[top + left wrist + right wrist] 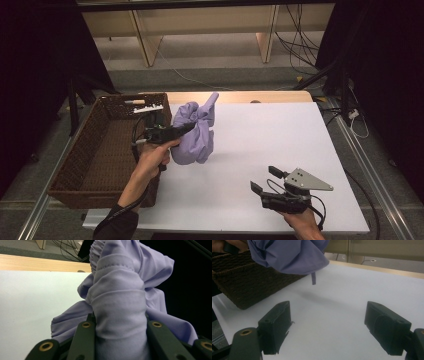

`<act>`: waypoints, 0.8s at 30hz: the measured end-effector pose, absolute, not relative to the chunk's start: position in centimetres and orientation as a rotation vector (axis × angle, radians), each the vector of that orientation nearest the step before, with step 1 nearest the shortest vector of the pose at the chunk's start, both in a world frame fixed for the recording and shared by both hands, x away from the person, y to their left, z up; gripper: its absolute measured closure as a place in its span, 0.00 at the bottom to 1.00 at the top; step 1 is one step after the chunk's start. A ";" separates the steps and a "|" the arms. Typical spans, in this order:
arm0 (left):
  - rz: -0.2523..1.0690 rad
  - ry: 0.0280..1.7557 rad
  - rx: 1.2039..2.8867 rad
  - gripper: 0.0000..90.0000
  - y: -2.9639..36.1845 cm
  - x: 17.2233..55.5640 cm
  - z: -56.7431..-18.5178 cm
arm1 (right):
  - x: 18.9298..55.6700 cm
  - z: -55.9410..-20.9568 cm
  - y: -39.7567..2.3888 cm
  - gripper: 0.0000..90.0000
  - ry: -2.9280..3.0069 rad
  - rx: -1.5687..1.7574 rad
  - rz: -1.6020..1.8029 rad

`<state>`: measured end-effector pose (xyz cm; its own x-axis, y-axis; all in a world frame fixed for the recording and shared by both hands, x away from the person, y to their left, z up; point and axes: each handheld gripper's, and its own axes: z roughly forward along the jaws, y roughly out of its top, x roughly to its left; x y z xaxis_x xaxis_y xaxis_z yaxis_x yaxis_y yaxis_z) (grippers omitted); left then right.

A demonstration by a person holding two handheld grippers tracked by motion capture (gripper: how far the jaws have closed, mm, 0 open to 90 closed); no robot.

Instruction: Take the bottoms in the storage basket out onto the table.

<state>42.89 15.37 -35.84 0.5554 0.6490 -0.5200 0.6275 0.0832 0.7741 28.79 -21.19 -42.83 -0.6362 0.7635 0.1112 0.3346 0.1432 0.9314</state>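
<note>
Left gripper (187, 127) clamped, right gripper (263, 180) agape.

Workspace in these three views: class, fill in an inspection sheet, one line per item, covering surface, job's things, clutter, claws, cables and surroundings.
Surface: white table top with a wooden strip along its far edge, bare around the right claw.
Job's things: bunched lilac cloth, lifted off the table; brown wicker basket at the table's left edge.
Clutter: small white items at the basket's far end, too small to identify.
Claws: left claw shut on the cloth, fabric packed between its jaws; right claw open, holding nothing, low over the near right of the table.
Cables: black cable looping from the left claw; more on the floor beyond the table.
Surroundings: wooden furniture legs, dark curtains at both sides.
</note>
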 end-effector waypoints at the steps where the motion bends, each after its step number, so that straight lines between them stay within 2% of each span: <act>1: 0.023 1.107 1.596 0.78 15.3 43.0 -35.9 | 28.8 -42.8 -21.2 0.25 2.038 1.054 1.496; 24: 0.021 1.148 1.627 0.78 13.3 45.1 -37.5 | 29.0 -43.0 -21.3 0.25 2.034 1.063 1.495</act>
